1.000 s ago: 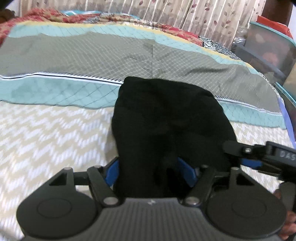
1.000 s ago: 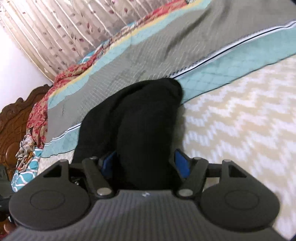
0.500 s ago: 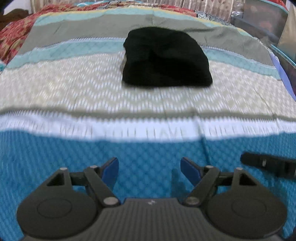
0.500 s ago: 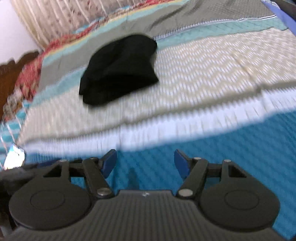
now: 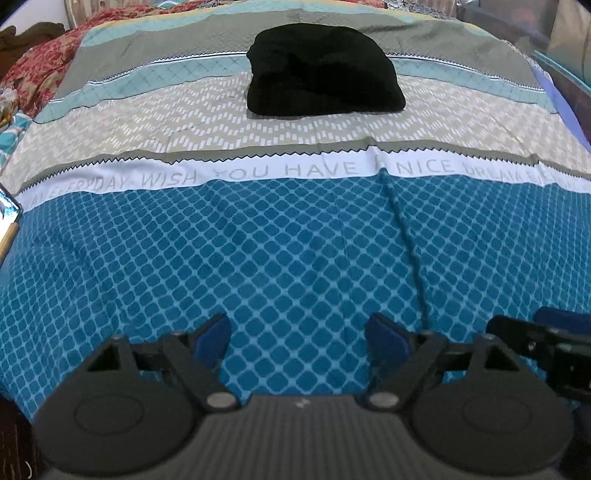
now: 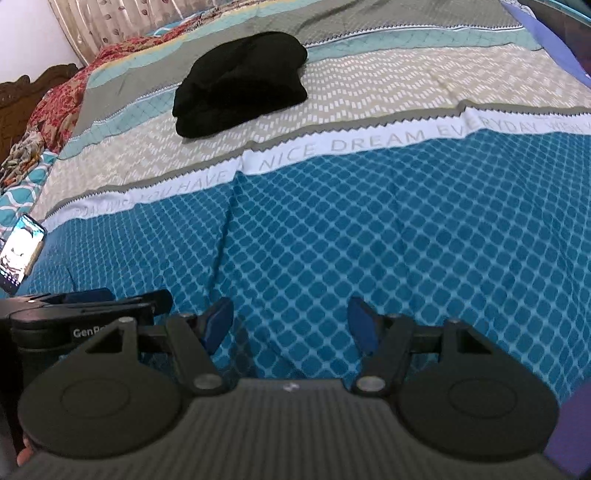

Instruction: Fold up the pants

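Observation:
The black pants (image 5: 321, 72) lie folded in a compact bundle on the far part of the bed; they also show in the right wrist view (image 6: 242, 83). My left gripper (image 5: 299, 339) is open and empty, low over the blue diamond part of the bedspread, far from the pants. My right gripper (image 6: 290, 325) is open and empty too, beside the left one. The right gripper shows at the right edge of the left wrist view (image 5: 546, 343). The left gripper shows at the left of the right wrist view (image 6: 85, 310).
The patterned bedspread (image 5: 295, 240) has a white lettered band across its middle. A lit phone (image 6: 20, 254) lies at the bed's left edge. Red patterned bedding (image 6: 55, 107) and a carved wooden headboard (image 6: 22, 92) are at the far left. Curtains (image 6: 122, 18) hang behind.
Both grippers have let go of the pants and pulled back toward the near edge of the bed. The pants stay folded at the far part.

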A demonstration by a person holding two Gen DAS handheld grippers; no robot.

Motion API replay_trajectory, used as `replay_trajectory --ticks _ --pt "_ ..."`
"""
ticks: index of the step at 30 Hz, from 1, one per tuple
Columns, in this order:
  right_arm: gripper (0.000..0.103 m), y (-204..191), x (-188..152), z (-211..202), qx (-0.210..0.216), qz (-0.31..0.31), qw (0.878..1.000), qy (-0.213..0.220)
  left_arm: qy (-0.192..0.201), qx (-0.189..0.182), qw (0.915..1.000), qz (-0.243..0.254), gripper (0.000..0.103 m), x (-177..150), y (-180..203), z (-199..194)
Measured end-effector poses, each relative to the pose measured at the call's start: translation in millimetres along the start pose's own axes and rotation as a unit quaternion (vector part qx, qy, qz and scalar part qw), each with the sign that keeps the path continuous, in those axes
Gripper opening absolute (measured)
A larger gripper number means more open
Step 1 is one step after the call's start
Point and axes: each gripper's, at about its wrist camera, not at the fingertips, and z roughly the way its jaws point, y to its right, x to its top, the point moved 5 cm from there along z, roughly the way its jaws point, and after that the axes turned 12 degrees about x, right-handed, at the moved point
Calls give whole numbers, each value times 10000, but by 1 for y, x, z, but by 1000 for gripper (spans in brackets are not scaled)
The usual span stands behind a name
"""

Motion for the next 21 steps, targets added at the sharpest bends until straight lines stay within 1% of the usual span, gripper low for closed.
replay_trajectory --ticks 3,5,10,16,21 --pt "71 -3 -1 1 -2 -88 10000 25 -20 34 10000 -5 85 -1 0 -1" --pt "71 -4 -2 1 41 -119 9999 19 -68 69 10000 -8 90 -3 -1 0" --pt "71 -5 -2 0 79 -76 9999 25 -115 119 9999 3 95 -4 -2 3" --pt "71 -3 -4 3 87 -2 10000 -4 -168 174 9997 -2 103 -3 -4 8" --pt "71 -6 -2 1 158 95 9998 23 -257 235 9994 54 103 1 -6 11"
